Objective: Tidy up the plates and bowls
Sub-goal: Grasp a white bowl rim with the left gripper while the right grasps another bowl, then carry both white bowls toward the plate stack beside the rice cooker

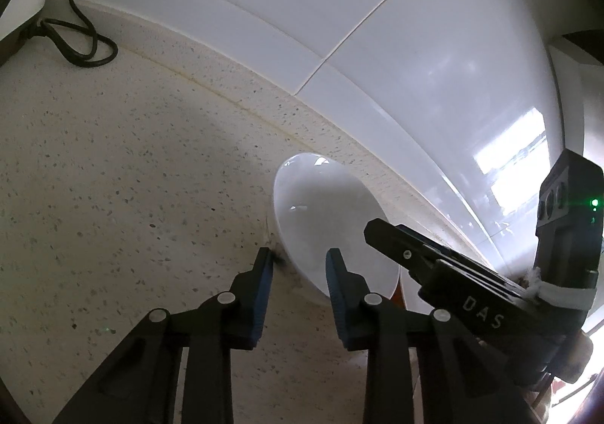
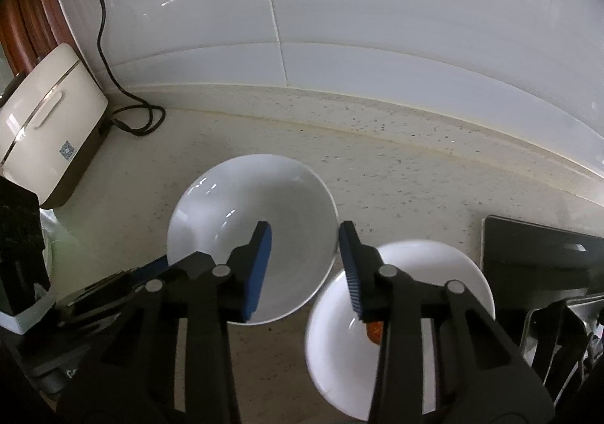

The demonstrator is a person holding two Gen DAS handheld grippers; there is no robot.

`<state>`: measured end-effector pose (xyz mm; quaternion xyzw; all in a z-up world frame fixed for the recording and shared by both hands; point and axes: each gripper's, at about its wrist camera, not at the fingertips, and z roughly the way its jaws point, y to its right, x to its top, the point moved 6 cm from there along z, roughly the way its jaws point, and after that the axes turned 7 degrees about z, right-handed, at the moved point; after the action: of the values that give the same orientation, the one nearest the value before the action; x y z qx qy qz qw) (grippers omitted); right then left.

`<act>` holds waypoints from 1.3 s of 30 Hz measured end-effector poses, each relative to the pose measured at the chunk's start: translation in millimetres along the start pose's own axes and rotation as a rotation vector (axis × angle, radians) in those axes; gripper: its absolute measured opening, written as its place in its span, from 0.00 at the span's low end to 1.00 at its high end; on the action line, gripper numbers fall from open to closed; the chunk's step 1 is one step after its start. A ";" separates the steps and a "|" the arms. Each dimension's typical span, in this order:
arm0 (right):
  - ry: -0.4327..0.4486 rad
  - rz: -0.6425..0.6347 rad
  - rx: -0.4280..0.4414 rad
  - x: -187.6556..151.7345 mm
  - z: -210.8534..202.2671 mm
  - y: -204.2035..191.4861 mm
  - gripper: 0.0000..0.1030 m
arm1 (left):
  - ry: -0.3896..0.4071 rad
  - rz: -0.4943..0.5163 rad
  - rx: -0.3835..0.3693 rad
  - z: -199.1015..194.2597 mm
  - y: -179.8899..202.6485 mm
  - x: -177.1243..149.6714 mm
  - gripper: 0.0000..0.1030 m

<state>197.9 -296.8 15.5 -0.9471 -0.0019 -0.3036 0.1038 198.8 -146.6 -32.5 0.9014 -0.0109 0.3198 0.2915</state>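
— Look at the left gripper (image 1: 298,265): matte black linkage arms, round silver rivets at every joint, ribbed blue pads on the inner faces of both fingers (image 1: 264,295).

— Same build on the right gripper (image 2: 305,235), black with blue ridged pads and silver pins.

— And from the left wrist camera, the right one's body reads "DAS" in pale letters, with a white strap wrapped round it.

— There's a small green light glowing on the dark block above that strap.
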 end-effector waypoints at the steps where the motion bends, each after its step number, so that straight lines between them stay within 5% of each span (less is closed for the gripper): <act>1: 0.004 -0.001 -0.008 -0.1 0.1 0.9 0.34 | 0.000 0.005 0.002 -0.2 0.0 -0.5 0.29; 6: 0.010 -0.014 -0.023 -1.3 -1.0 -1.0 0.24 | 0.012 0.009 0.034 -9.8 -0.5 -1.1 0.26; 39: -0.002 -0.123 0.181 -27.4 -22.4 -96.0 0.23 | 0.066 -0.014 0.257 -93.8 -60.0 8.9 0.21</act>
<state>156.3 -205.6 36.3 -0.9323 -0.0875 -0.3069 0.1704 164.7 -45.3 0.3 0.9204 0.0462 0.3461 0.1761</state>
